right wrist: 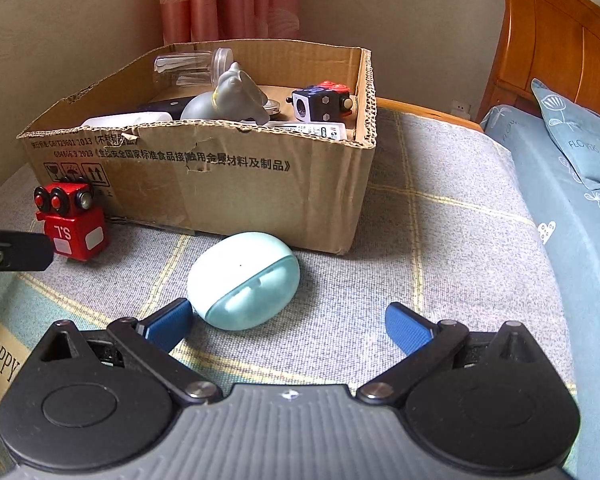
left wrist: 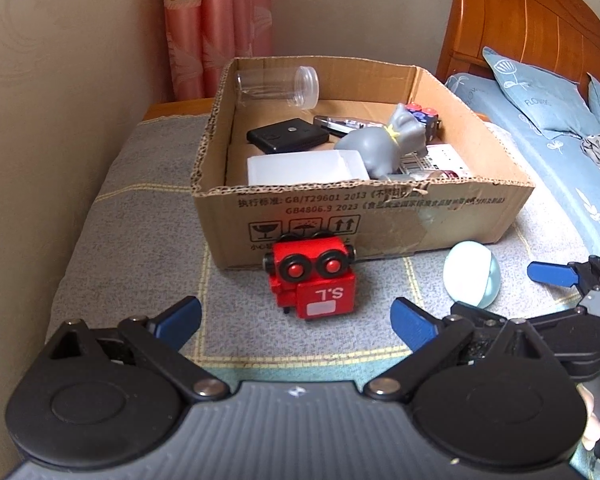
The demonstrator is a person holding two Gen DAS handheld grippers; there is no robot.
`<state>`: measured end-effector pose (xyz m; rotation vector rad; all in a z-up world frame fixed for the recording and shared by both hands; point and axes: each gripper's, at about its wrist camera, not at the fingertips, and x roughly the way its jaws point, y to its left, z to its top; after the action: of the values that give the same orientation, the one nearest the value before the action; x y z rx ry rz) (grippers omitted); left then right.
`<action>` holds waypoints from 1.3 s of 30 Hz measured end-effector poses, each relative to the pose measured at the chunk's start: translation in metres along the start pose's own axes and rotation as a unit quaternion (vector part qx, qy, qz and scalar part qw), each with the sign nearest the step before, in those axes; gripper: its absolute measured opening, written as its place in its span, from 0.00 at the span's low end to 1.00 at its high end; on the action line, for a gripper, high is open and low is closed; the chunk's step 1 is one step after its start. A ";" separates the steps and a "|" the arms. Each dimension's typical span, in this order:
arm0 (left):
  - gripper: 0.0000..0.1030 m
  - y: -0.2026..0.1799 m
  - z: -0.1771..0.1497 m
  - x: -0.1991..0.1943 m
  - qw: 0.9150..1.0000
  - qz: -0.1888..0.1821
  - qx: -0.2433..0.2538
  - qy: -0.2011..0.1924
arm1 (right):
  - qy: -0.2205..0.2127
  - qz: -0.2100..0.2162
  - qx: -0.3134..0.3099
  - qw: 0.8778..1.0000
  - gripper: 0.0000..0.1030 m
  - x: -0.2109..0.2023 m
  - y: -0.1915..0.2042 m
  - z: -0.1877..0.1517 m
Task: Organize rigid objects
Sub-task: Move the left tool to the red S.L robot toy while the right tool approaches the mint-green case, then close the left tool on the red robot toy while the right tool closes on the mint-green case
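Note:
A red toy robot point(left wrist: 314, 280) with black wheel eyes lies on the grey checked cloth, just in front of the cardboard box point(left wrist: 364, 216). My left gripper point(left wrist: 296, 322) is open, its blue fingertips point(left wrist: 180, 318) wide apart just short of the robot. A pale blue egg-shaped case point(right wrist: 244, 280) rests on the cloth near the box's front wall point(right wrist: 204, 184). My right gripper point(right wrist: 288, 326) is open, with the case just ahead of its left pad, not gripped. The robot point(right wrist: 74, 222) also shows at the left of the right wrist view.
The box holds a grey elephant figure point(left wrist: 384, 146), a clear jar point(left wrist: 278, 86), a black case point(left wrist: 288, 134), a white container point(left wrist: 304, 166) and a fidget cube point(right wrist: 322, 102). A bed with blue pillows point(right wrist: 580, 140) and a wooden headboard point(left wrist: 520, 20) lies at the right; pink curtain point(left wrist: 216, 28) behind.

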<state>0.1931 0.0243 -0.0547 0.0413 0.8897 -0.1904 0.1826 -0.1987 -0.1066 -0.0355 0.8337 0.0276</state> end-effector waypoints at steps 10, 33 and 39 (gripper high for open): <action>0.68 -0.006 0.004 0.038 0.999 0.006 -0.026 0.018 | -0.011 0.012 -0.013 1.000 1.00 -0.003 -0.002 -0.004; 0.47 0.003 -0.011 0.016 1.000 -0.001 0.008 0.029 | -0.011 0.017 -0.019 1.000 1.00 -0.004 0.001 -0.005; 0.49 0.003 -0.010 0.023 1.000 0.005 0.003 0.019 | -0.012 0.044 -0.047 0.998 1.00 -0.001 0.004 -0.001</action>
<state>0.2003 0.0247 -0.0788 0.0558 0.9258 -0.1834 0.1810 -0.1951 -0.1069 -0.0874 0.8081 0.1505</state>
